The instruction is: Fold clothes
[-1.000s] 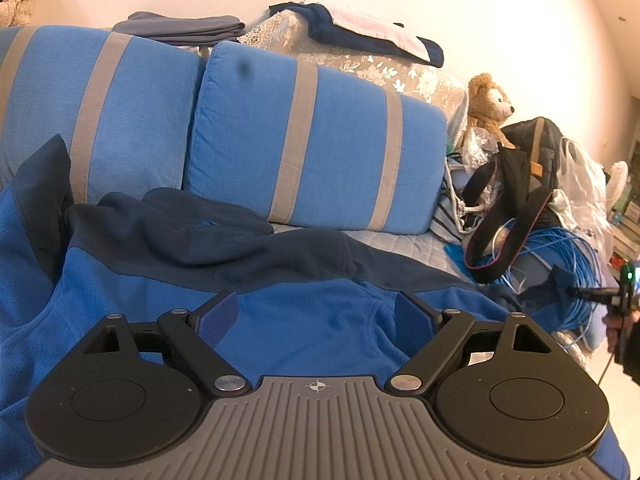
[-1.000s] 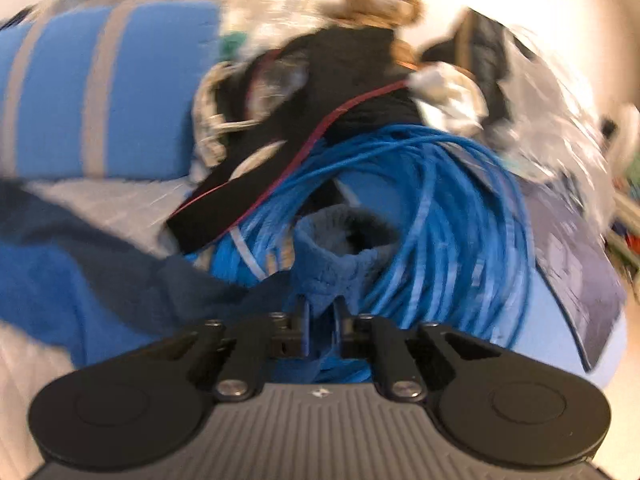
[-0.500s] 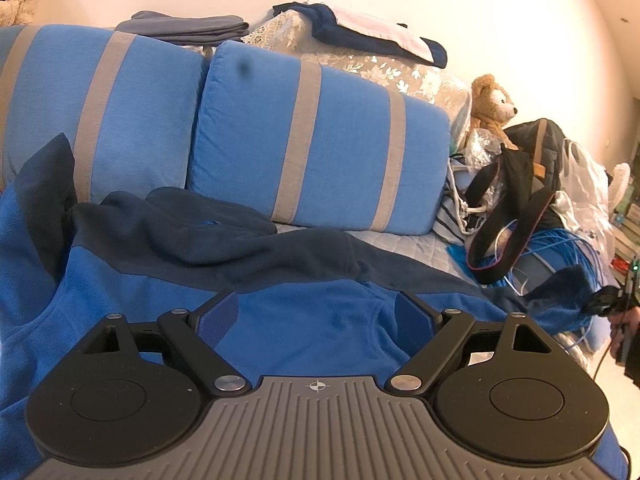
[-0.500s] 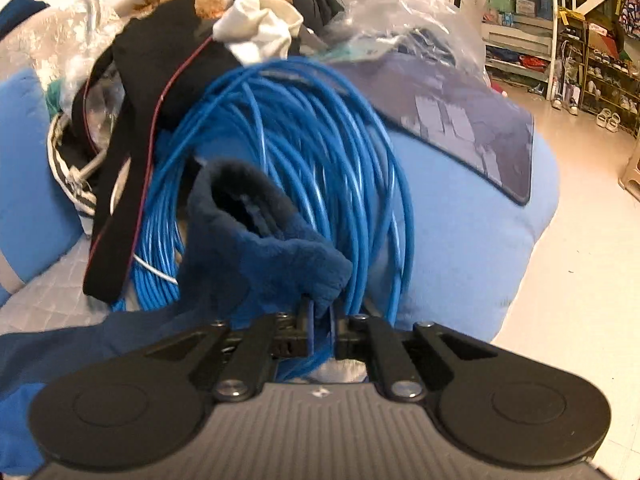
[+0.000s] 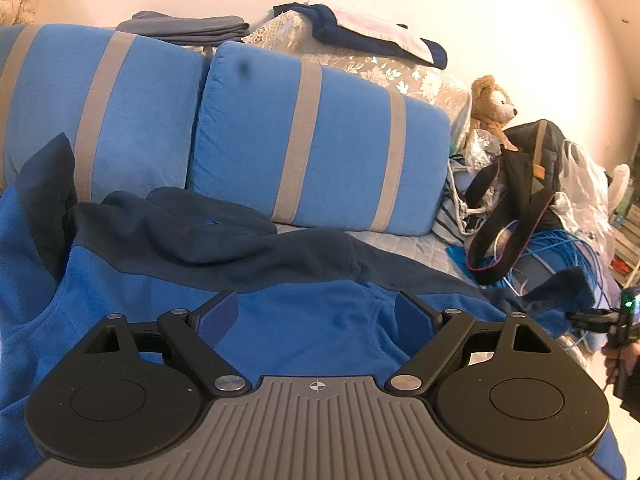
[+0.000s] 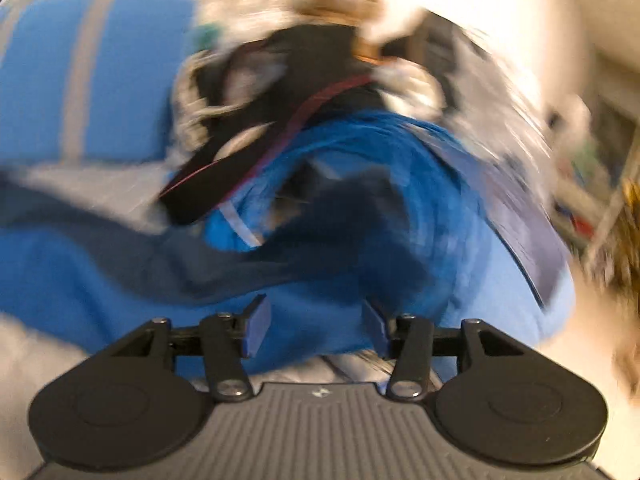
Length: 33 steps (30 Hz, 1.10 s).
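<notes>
Gaping wide, left hand-held gripper [image 5: 316, 314] grips nothing; right hand-held gripper [image 6: 316, 326] just opening, released fleece [image 5: 280, 320].

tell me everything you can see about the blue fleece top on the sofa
The fleece top is soft, fuzzy fabric in two tones: bright blue body, dark navy across shoulders and sleeves. It lies spread, unfolded and rumpled, over the sofa seat. One sleeve climbs the striped back cushion at the left. The other stretches right, its navy cuff resting on the coil of blue cable. Neither gripper grips it.
</notes>
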Tool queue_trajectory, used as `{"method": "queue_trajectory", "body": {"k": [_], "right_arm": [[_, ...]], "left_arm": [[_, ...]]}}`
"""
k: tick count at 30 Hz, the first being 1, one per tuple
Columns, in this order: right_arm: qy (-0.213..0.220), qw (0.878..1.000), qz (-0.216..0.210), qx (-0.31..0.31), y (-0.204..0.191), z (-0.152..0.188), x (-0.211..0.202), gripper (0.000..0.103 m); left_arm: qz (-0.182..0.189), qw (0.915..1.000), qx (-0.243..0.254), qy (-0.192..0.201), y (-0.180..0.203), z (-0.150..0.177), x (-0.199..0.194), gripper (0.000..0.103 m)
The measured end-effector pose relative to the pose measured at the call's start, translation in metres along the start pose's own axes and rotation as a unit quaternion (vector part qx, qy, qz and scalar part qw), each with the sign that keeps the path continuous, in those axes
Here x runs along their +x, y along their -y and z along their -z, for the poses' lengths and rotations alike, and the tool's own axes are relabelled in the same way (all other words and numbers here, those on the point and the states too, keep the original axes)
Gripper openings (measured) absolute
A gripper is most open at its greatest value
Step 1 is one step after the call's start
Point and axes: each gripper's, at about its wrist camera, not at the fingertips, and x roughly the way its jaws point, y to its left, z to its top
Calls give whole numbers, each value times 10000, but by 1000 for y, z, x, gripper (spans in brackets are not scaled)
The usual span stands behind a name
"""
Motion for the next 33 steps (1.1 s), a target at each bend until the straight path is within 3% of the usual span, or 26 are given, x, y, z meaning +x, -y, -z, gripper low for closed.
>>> {"method": "queue_trajectory", "body": {"k": [3,6,8,10,13,14,17,20,24,27,33], "right_arm": [[-101,9984,105,-546,-21,-1,24,51],[-427,9959,166,-775,-31,-2,52,26],[-447,9945,203,-923,-33,-4,62,14],[-372,9934,221,-1065,-35,-8,65,13],[-312,9934,203,-1083,-35,-13,70,18],[-300,9945,175,-990,-34,-16,70,27],[-181,9974,131,-685,-36,-26,54,38],[35,9982,-136,-575,-41,-44,26,82],[337,9957,-674,-533,-44,-83,-22,89],[626,9905,-1123,-478,-38,-122,-66,102],[1313,9728,-1909,80,11,-196,-171,103]], "left_arm": [[-15,10000,-5,3,0,0,-1,86],[-24,10000,-1,-8,0,0,0,86],[-25,10000,-8,-20,0,0,0,86],[-15,10000,-7,-26,0,-1,1,86],[1,10000,4,-12,0,-1,1,86],[4,10000,5,3,-1,-1,1,86],[7,10000,-15,75,-3,-2,0,86],[-26,9998,-129,158,-4,-7,-5,86],[-162,9986,-443,247,-7,-22,-29,86],[-194,9974,-638,283,-11,-43,-55,86],[-193,9947,-714,721,-20,-87,-125,86]]}}
